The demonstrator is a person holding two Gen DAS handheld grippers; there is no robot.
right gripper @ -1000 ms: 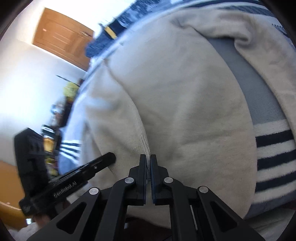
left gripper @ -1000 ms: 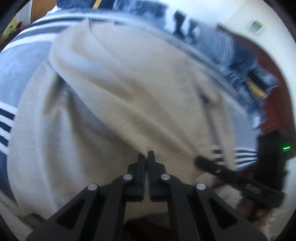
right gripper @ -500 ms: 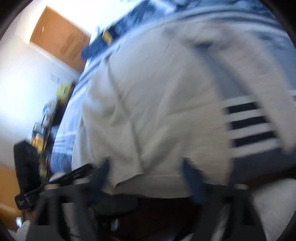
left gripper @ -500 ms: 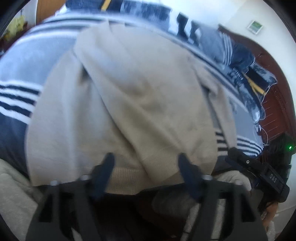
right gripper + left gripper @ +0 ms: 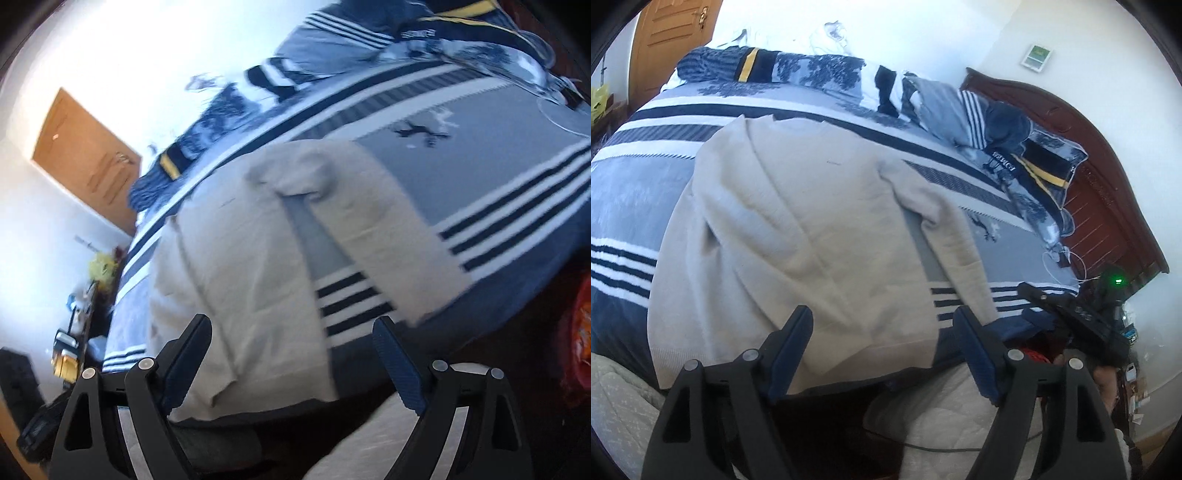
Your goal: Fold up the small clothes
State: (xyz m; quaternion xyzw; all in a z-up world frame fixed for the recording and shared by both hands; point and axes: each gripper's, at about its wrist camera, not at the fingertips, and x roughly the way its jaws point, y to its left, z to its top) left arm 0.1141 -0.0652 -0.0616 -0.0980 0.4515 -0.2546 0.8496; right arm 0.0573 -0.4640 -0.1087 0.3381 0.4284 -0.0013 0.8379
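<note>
- Beyond both pairs of jaws, a beige sweater (image 5: 812,229) lies spread on the bed (image 5: 635,192), its ribbed hem along the bed's near edge.
- Left gripper (image 5: 882,354): jaws spread wide, having just been opening further, with nothing pinched between them; the hem shows in the gap past the tips, not touched by them.
- Right gripper (image 5: 291,362): jaws spread wide and empty; the sweater's hem corner sits beyond the gap, untouched.
- One sleeve (image 5: 945,229) runs down the sweater's side toward the hem, a strip of bedcover showing between it and the body; the opposite side is folded inward over the body.
- Sweater fabric is a soft, fine knit, with shallow creases running lengthwise and a round neckline (image 5: 798,123) at the far end.
- Bedcover (image 5: 480,155) under it is grey and navy with white stripes; patterned pillows (image 5: 1027,158) are piled against a dark carved wooden headboard (image 5: 1108,206) beyond the sweater.
- Jaw fingers (image 5: 790,354) are black plastic with dark blue ridged pads.
</note>
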